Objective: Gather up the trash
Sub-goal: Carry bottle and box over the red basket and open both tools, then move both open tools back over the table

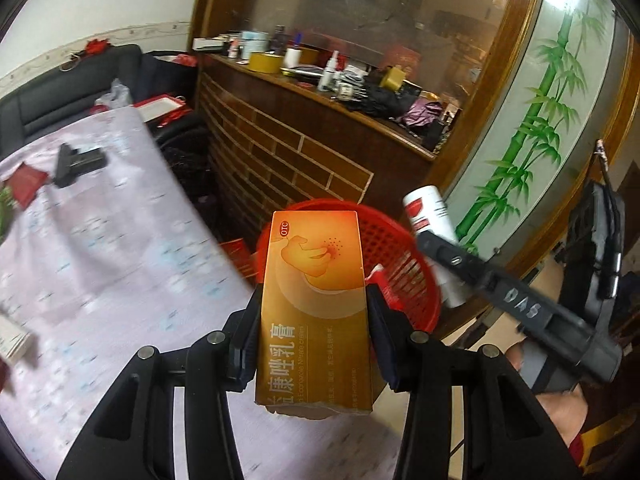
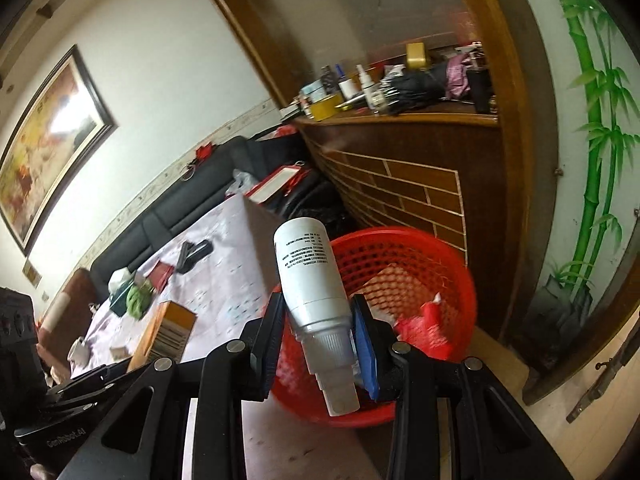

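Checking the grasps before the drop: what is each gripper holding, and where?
Left gripper clamps the orange box across its lower sides; right gripper clamps the white bottle near its neck.

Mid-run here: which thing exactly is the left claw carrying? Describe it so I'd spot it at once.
Start at the brown brick-patterned cabinet, then drop to the red mesh basket on the floor below it. In front of the basket, the left claw grips an orange medicine box. Unlike the white bottle beside it, it is flat, rectangular and marked OTC.
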`<state>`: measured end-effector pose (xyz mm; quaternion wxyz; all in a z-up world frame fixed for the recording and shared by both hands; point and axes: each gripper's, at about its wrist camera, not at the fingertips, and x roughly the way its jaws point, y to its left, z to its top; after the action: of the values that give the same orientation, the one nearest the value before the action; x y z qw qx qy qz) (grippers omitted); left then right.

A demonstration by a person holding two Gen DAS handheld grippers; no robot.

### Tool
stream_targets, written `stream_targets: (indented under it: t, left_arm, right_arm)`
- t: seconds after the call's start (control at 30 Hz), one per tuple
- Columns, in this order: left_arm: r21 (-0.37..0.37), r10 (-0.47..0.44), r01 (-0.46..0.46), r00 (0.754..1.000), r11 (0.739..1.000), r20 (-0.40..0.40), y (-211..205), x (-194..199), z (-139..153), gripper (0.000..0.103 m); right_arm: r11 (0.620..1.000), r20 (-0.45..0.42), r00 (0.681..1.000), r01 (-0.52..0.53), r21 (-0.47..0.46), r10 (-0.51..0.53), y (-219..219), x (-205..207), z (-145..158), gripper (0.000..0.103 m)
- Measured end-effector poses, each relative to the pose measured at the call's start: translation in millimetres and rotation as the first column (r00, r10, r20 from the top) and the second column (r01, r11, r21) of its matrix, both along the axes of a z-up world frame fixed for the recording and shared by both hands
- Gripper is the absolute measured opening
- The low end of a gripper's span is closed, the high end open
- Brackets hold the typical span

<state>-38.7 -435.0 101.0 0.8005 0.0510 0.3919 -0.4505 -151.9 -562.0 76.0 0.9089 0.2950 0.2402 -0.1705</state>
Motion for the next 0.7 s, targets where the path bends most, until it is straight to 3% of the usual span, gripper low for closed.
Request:
stream_targets:
  t: [0.03, 0.07, 0.1, 0.17, 0.2, 0.4, 0.7]
  left_arm:
    - [0.000, -0.005, 0.005, 1.000, 1.000, -0.003, -5.3, -0.1, -0.5, 0.058]
    - [0.013, 0.000, 0.000, 1.000, 1.000, -0.005, -13.2, 2.0, -3.3, 0.076]
    - [0.026, 0.011, -0.011, 1.000, 1.000, -0.006, -17.8, 4.5, -6.8, 0.078]
    - [0.029, 0.009, -0.009, 1.000, 1.000, -0.026, -15.8, 5.9, -9.4, 0.078]
    - [0.022, 0.008, -0.007, 1.000, 1.000, -0.030, -10.4, 5.1, -9.2, 0.078]
    - [0.029, 0.042, -0.043, 0.999, 0.999, 0.021, 32.9, -2.8, -1.3, 0.078]
    - [0.056, 0.182, -0.186, 0.981, 0.981, 0.061, 139.1, -4.3, -0.3, 0.078]
  right_arm:
    - [1.000, -0.004, 1.000, 0.005, 0.000, -0.005, -4.9, 2.0, -0.8, 0.036]
    - [1.000, -0.012, 1.000, 0.012, -0.001, -0.012, -11.5, 5.7, -1.9, 0.037]
    - [1.000, -0.021, 1.000, 0.019, -0.003, -0.019, -16.3, 8.5, -3.4, 0.037]
    - [0.999, -0.041, 0.998, 0.047, -0.015, -0.048, -26.9, 13.5, -7.2, 0.047]
    - [0.997, -0.056, 0.996, 0.067, -0.025, -0.068, -31.8, 14.8, -9.1, 0.056]
    - [0.997, -0.032, 0.997, 0.071, -0.042, -0.073, -25.6, 1.3, -6.8, 0.057]
    - [0.992, -0.038, 0.992, -0.121, -0.026, 0.120, 46.1, 27.1, -2.6, 0.057]
